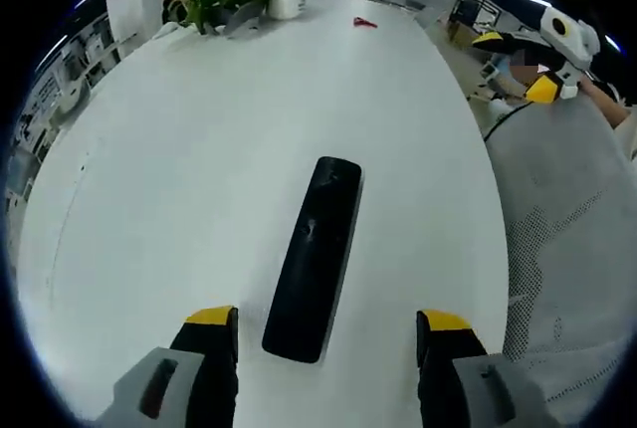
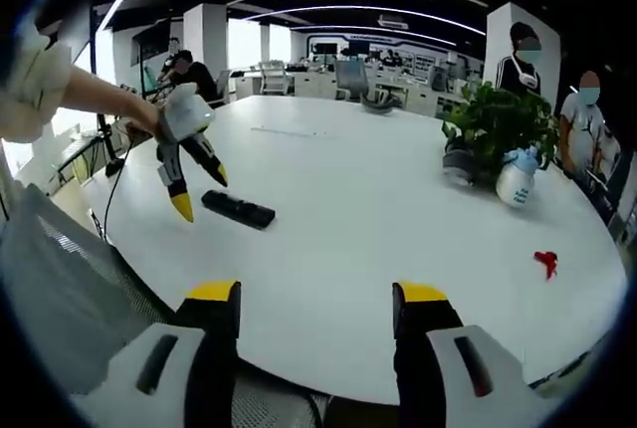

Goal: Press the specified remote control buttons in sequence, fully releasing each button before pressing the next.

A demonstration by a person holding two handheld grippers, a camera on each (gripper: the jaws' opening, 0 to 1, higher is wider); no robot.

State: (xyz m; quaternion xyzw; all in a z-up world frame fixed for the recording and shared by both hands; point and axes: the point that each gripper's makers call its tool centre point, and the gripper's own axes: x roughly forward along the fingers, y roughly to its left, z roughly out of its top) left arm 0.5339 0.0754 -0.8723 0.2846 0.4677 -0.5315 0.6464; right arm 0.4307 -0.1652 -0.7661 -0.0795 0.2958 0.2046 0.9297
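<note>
On the white desk [image 1: 199, 179] lies the remote [image 1: 314, 259], a long black bar, flat, near the desk's edge. The left gripper [image 1: 326, 333] hovers just above the remote, jaws wide. The right gripper [image 2: 317, 304] hangs beyond the desk's edge, jaws wide.

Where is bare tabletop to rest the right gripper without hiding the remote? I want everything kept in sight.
The wide white table is bare between the remote and the red scrap, and along the near edge ahead of the right gripper. It is crowded by the plant and spray bottle, and around the remote, where the left gripper hovers.
</note>
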